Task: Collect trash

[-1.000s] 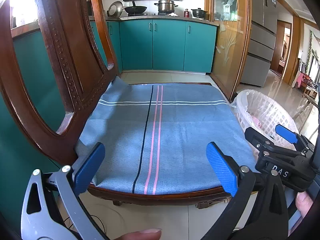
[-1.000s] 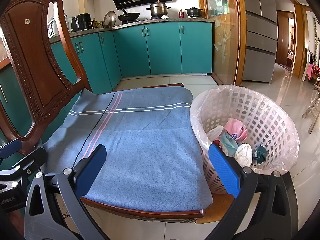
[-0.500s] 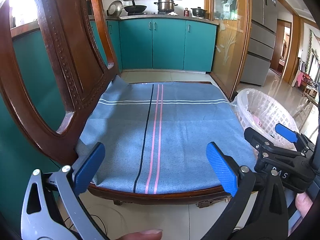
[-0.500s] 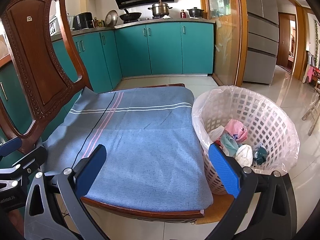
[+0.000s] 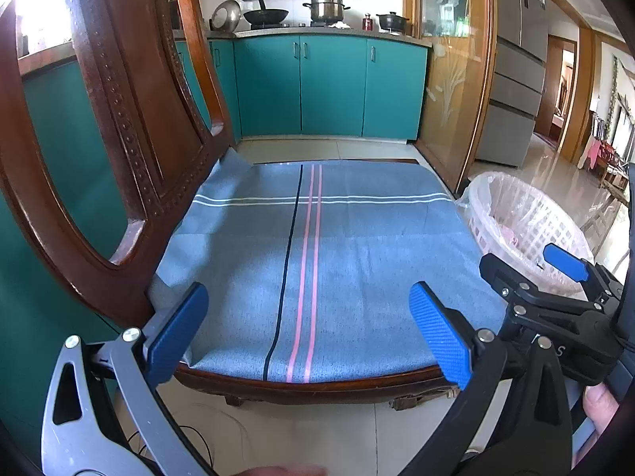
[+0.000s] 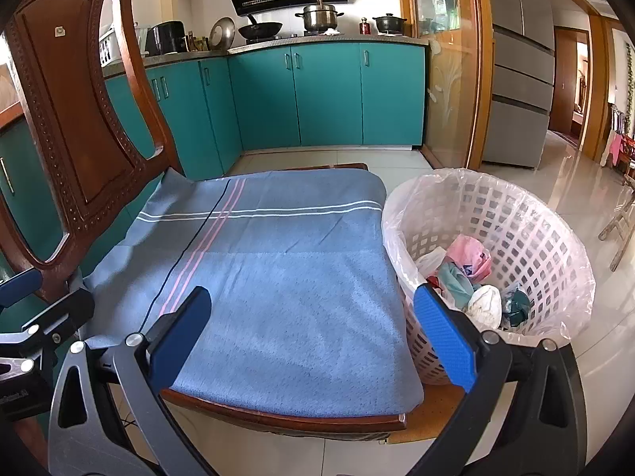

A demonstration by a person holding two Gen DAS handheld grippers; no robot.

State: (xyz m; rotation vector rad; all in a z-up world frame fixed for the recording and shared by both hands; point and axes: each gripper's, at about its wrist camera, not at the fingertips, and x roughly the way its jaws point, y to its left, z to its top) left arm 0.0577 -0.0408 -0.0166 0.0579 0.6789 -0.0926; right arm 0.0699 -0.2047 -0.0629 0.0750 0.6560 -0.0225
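A white lattice basket (image 6: 532,230) lined with a clear bag stands on the floor right of the chair; it also shows in the left wrist view (image 5: 520,218). Several crumpled bits of trash (image 6: 470,277), pink, teal and white, lie in it. My left gripper (image 5: 303,327) is open and empty before the chair's front edge. My right gripper (image 6: 311,331) is open and empty, over the seat's front right, next to the basket. The blue striped cloth (image 5: 317,261) on the seat carries nothing.
The wooden chair's carved back (image 6: 75,119) rises at the left. Teal kitchen cabinets (image 6: 329,95) and a counter with pots stand behind. A glass door (image 6: 448,63) and a grey fridge (image 6: 520,63) are at the right. Tiled floor lies around.
Both grippers have drawn back slightly from the chair and stay open. The trash in the basket has not moved.
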